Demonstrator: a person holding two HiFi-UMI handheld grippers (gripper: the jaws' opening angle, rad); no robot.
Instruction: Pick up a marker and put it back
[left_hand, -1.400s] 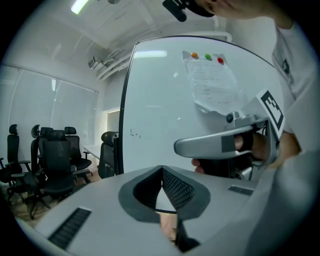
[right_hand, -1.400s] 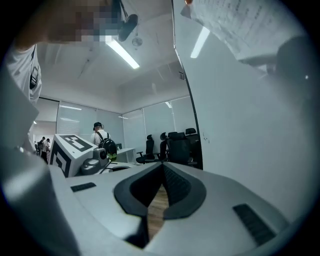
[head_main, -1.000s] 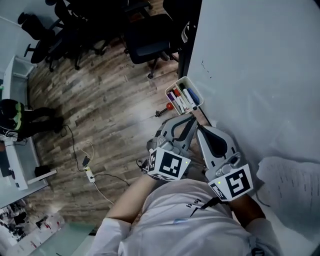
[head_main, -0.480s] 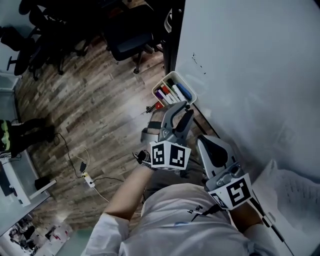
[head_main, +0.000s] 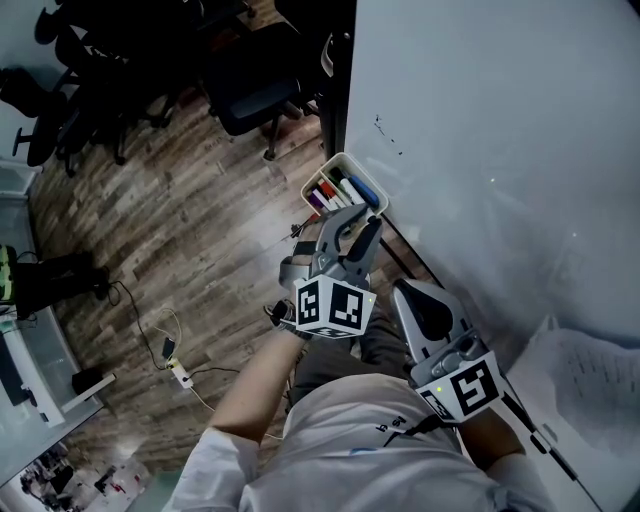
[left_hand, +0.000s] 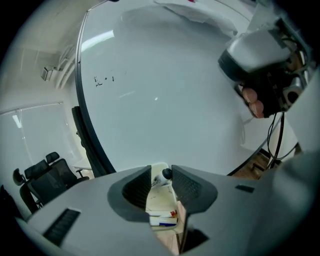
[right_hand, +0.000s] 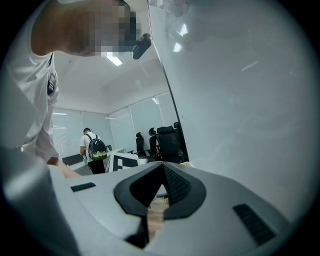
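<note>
Head view: coloured felt markers (head_main: 338, 190) lying in small white plastic tray (head_main: 347, 157) at edge of large whiteboard (head_main: 500, 120). Left hand-held gripper (head_main: 358, 222) just on near side of tray, jaws just opened, spread, nothing pinched. Right hand-held gripper (head_main: 402, 290) nearer, pressed together, empty.

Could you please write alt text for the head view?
The left gripper, its jaws just opened and empty, points at a white tray of markers at the edge of the whiteboard. The right gripper, shut, hangs beside it above a wood floor.
</note>
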